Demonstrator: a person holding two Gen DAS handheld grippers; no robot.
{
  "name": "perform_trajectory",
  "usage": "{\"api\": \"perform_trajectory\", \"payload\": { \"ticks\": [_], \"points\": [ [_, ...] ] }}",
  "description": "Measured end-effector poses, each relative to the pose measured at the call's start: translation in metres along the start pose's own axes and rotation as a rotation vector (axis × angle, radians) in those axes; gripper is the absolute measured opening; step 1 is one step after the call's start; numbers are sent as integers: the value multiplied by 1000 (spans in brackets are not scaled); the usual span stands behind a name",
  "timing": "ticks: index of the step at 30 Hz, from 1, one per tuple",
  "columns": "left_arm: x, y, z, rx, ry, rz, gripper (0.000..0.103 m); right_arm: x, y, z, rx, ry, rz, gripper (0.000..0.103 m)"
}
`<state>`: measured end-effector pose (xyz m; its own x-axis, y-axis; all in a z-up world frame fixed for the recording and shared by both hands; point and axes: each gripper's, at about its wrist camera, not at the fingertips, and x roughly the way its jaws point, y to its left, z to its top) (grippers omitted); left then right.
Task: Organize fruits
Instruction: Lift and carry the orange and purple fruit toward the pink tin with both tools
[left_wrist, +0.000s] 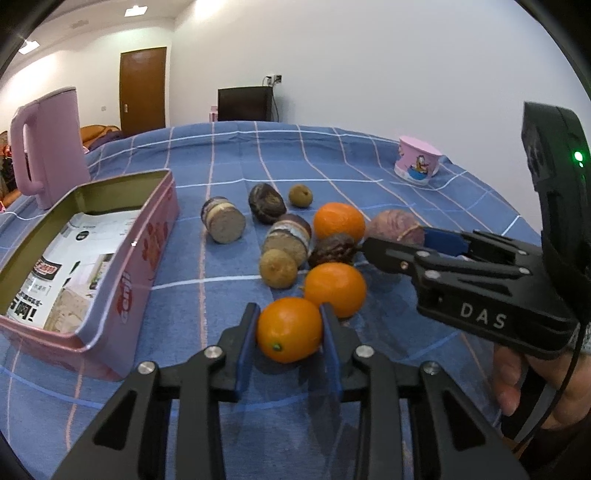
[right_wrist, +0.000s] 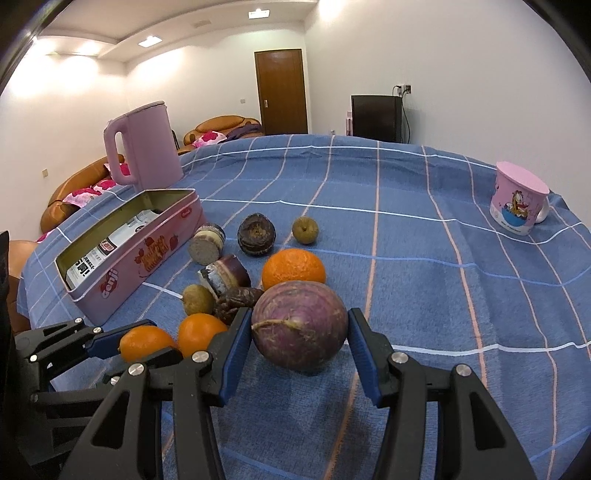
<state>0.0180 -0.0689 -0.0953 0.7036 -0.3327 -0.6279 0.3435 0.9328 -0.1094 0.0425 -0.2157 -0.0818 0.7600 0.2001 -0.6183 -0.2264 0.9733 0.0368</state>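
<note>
Kumquat-like orange fruit (left_wrist: 289, 329) sits clamped between the blue pads of the left claw (left_wrist: 289, 325), low on the blue checked cloth of the worktop (left_wrist: 229, 155), just in front of a second orange fruit (left_wrist: 335, 290) that nearly touches it. Its long axis runs roughly along the line of the fingers, with the green stem scar facing the camera and a little downward. The right claw (right_wrist: 299, 343) stands around the round purple fruit (right_wrist: 300, 325): one pad looks to be touching its side, while a sliver of gap shows at the other, so I judge it open and not yet gripping. That fruit lies with its dried stem end turned toward the camera and is too round to have a clear long axis.

The open pink tin (left_wrist: 110, 258) waits off to the left, with printed paper inside. Judging from here, the smooth oval fruit is pinched across its short width and could squirt out forward or back if it is lifted with a jerk. Raising it may also nudge the neighbouring fruit and set it rolling. On the right, closing could push the purple fruit into the wrinkled dark fruit (right_wrist: 236, 301) and the larger orange (right_wrist: 293, 267) close behind.
</note>
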Motion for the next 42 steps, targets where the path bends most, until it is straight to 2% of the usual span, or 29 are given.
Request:
{"api": "perform_trajectory", "payload": {
  "ticks": [20, 42],
  "points": [
    [-22, -4, 8, 52, -129, 113, 34, -16, 9, -3, -47, -100, 5, 54],
    [-38, -4, 13, 53, -205, 156, 34, -34, 11, -7, -55, -205, 33, 54]
  ]
}}
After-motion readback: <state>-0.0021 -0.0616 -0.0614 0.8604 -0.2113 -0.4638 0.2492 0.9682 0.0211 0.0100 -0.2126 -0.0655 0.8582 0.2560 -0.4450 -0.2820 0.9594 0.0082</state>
